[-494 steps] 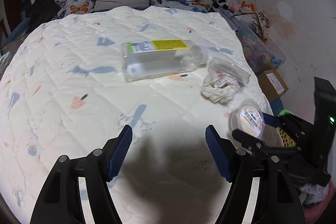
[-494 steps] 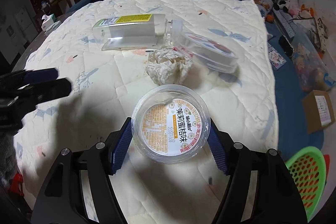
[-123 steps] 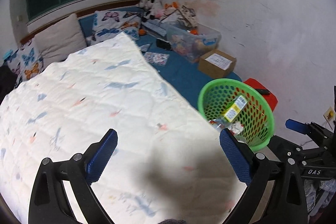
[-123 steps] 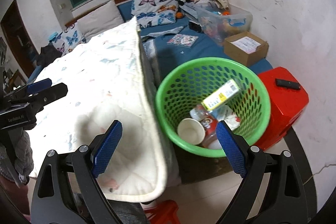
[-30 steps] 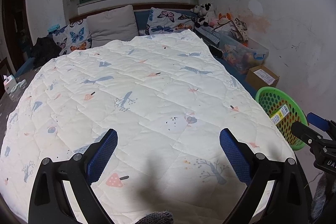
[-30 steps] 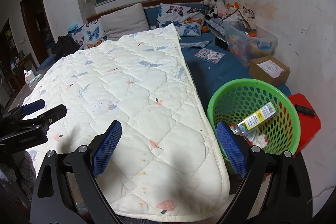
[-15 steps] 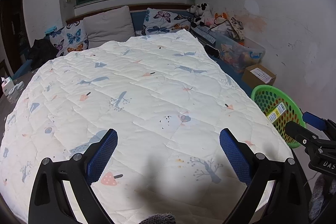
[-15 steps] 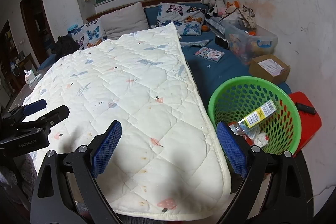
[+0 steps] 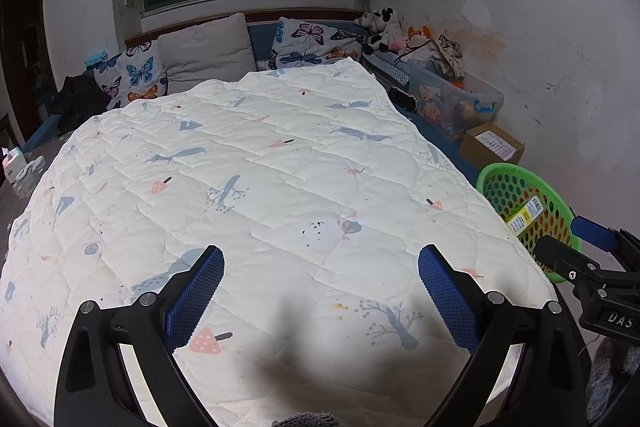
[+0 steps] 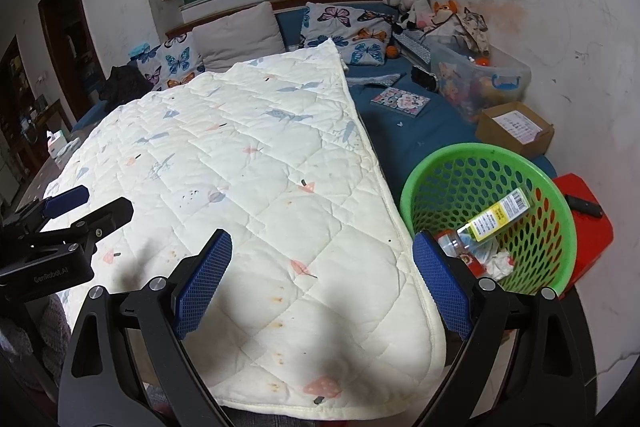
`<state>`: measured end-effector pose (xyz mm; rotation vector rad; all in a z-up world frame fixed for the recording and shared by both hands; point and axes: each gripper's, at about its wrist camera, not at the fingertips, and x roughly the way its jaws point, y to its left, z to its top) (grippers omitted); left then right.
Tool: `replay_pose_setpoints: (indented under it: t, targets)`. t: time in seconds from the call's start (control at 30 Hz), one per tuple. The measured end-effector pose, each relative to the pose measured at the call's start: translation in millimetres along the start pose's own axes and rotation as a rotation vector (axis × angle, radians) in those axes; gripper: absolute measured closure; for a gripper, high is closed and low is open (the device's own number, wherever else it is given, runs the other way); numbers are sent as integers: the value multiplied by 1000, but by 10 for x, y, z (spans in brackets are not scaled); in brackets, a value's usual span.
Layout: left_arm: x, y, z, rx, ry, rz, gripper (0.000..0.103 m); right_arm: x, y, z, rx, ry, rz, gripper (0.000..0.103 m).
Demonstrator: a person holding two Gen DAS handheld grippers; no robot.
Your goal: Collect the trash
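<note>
A green plastic basket [image 10: 486,163] stands on the floor at the bed's right side. Inside it lie a clear bottle with a yellow label [image 10: 494,217], crumpled paper [image 10: 500,263] and other trash. The same basket [image 9: 520,175] shows at the right edge of the left wrist view. My right gripper [image 10: 322,283] is open over the quilt's near right corner, nothing between its blue pads. My left gripper [image 9: 320,291] is open above the quilt's near edge, also holding nothing. Each gripper appears in the other's view, the left gripper [image 10: 70,215] at left, the right gripper [image 9: 576,251] at right.
A white quilt [image 9: 260,187] with small prints covers the bed. Pillows [image 9: 204,51] line the headboard. Right of the bed are a clear storage bin [image 10: 480,75], a cardboard box [image 10: 516,127], a red stool [image 10: 588,227] with a remote, and soft toys [image 10: 416,7].
Over the last second almost nothing shifts; both grippers stay open and empty. Earlier, a bottle, a tub and crumpled paper lay on the quilt; now the quilt is bare and the basket holds trash.
</note>
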<state>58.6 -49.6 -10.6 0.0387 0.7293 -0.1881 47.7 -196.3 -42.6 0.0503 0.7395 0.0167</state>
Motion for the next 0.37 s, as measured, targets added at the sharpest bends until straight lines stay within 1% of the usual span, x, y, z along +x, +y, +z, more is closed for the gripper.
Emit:
replay_pose_setpoints:
  t: [0.37]
  targets:
    - [40,66,-23,-13,13,2,9,46,55,24,-13,10,7,12]
